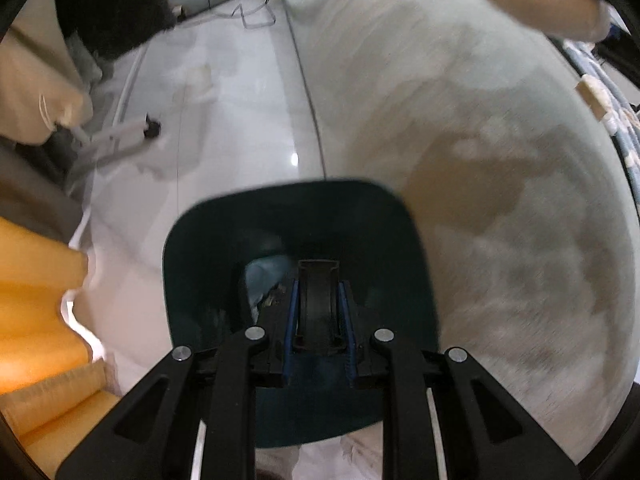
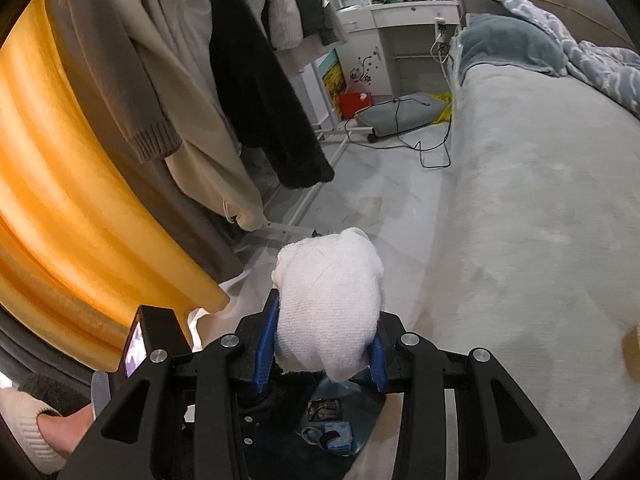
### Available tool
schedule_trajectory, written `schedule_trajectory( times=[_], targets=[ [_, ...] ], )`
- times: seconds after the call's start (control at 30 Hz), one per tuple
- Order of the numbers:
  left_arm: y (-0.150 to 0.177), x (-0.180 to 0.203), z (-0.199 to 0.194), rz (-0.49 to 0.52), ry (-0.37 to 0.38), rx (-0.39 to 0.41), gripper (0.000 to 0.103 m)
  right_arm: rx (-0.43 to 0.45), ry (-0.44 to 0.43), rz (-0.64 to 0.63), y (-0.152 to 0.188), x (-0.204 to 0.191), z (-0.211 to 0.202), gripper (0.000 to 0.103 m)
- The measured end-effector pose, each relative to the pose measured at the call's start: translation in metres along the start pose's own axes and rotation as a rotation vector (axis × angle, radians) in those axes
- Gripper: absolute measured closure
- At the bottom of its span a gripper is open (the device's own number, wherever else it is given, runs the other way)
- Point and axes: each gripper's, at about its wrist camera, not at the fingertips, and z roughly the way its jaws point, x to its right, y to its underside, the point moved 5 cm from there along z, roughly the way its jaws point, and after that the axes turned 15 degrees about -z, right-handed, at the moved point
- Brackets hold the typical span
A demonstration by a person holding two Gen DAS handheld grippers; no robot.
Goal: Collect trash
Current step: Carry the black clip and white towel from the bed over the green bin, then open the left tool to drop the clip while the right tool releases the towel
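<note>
My left gripper points steeply down into a dark teal bin on the floor. It is shut on a narrow black object held between its blue pads. Pale blue trash lies at the bottom of the bin. My right gripper is shut on a crumpled white wad of tissue or cloth that bulges above its fingers. Below that wad, the bin shows with small scraps inside it. The black body of the left gripper stands just left of the wad.
A bed with a grey cover fills the right side, with a blue blanket at its head. An orange curtain and hanging clothes line the left. A black cable trails on the pale floor. A person's forearm crosses the left wrist view.
</note>
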Motion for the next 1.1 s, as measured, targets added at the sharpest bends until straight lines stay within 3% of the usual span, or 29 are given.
schedule_trajectory(
  times=[0.3,0.57,0.8,1.1],
  targets=[
    [0.019,-0.026,0.019,-0.025,-0.021,-0.121,0.081,-0.054,-0.025,-0.035,0.003,-0.018,0.026,0.064],
    [0.025,-0.041,0.017,-0.037,-0.005,-0.156,0.047,-0.109,-0.037,-0.063,0.010,-0.030,0.047,0.064],
    [0.015,-0.051,-0.006,-0.045,0.004,-0.078,0.046,-0.170,-0.038,-0.082,0.021,-0.036,0.062,0.064],
    [-0.008,-0.057,-0.055,-0.033,0.014,0.123,0.046,-0.283,-0.063,-0.086,0.044,-0.044,0.092,0.064]
  ],
)
